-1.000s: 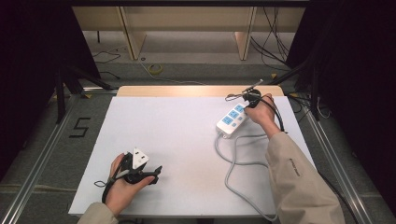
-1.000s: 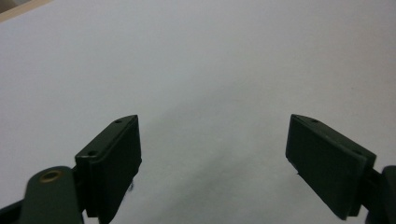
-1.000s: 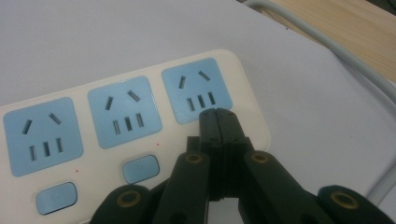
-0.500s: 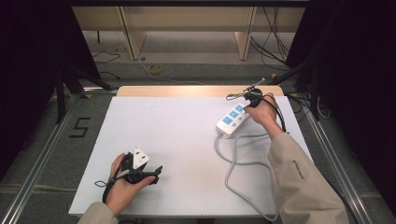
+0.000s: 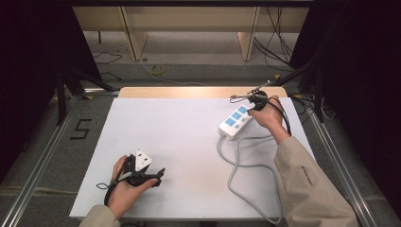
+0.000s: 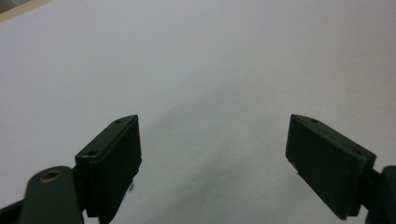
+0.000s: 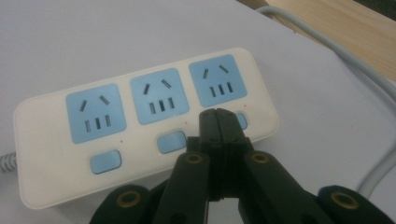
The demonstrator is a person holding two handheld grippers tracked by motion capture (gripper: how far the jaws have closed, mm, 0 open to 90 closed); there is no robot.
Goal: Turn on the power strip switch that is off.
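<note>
The room is dark at the sides, with wooden shelves at the back and a white worktop in the middle. A white power strip with three blue sockets lies on the far right part of the worktop, and its grey cord loops back toward the person. The right gripper has its jaws pressed together with nothing between them. Their tip sits right over the small blue switch under the socket at the right end of the strip in the right gripper view. It looks like the step is to push that switch. To do it well, keep the jaws together, aim at the middle of the switch and push straight down, so the tip does not slide off onto the white case. Push gently, because the strip is light and could slip on the smooth worktop. The left gripper rests near the front left corner, with its jaws wide apart over bare worktop and nothing between them. There are no boxes, bowls or other containers here, and all three sockets have nothing plugged in.
</note>
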